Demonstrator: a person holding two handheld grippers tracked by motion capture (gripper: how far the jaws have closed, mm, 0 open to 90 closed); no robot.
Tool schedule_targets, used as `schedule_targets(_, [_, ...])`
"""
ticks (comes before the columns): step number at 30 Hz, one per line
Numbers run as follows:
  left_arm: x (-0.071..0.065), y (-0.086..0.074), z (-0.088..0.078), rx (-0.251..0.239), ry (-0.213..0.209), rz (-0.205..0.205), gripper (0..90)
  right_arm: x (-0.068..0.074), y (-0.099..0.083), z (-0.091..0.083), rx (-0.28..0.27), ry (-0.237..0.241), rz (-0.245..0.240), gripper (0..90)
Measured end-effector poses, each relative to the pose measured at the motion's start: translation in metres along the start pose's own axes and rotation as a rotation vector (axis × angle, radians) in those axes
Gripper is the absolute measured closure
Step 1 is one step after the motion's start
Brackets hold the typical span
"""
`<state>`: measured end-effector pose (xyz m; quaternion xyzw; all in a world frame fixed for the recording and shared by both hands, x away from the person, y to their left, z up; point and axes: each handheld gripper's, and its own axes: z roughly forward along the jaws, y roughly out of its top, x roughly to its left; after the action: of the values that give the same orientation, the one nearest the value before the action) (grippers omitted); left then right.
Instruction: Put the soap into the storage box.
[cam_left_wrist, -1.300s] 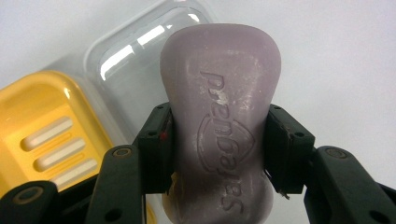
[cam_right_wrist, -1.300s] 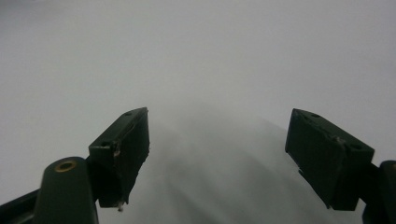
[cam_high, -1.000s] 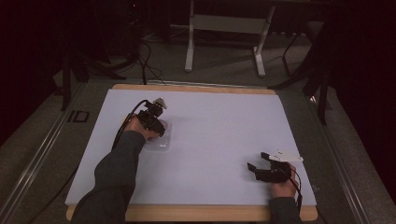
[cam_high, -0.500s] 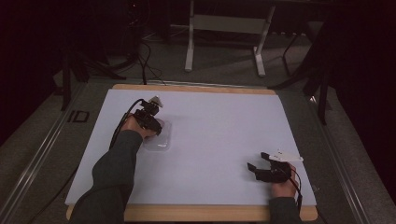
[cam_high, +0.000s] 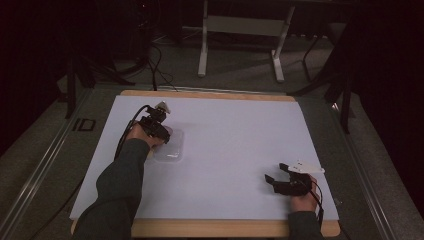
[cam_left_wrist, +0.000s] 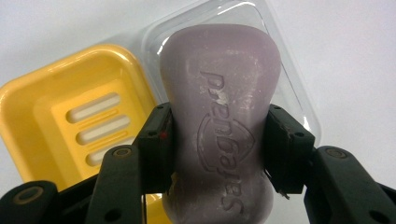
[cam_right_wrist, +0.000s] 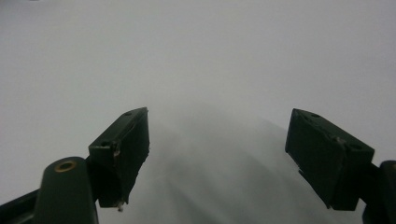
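In the high view, the left gripper (cam_high: 159, 131) is working over a clear tray (cam_high: 171, 148) while the right gripper (cam_high: 280, 176) is idling, jaws spread and empty. In the left gripper view, its jaws are clamping a purple soap bar (cam_left_wrist: 220, 116) above the clear tray (cam_left_wrist: 299, 98); the next move is probably carrying it sideways into the yellow soap dish (cam_left_wrist: 70, 116) just beside.

A big white counter (cam_high: 235, 150) lies under both tongs. Far past the tongs, a grey metal stand (cam_high: 240, 30) and black cables (cam_high: 160, 65) sit on the dark floor (cam_high: 240, 75).
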<state>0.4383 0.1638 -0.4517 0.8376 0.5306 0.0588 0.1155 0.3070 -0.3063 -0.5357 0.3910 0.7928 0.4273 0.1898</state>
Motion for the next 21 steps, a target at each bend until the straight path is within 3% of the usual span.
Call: schedule_targets(21, [0.019,-0.008,-0.007,-0.031,0.031,-0.073,49.8,0.0,0.0,0.0,-0.002,-0.002,-0.002,21.4])
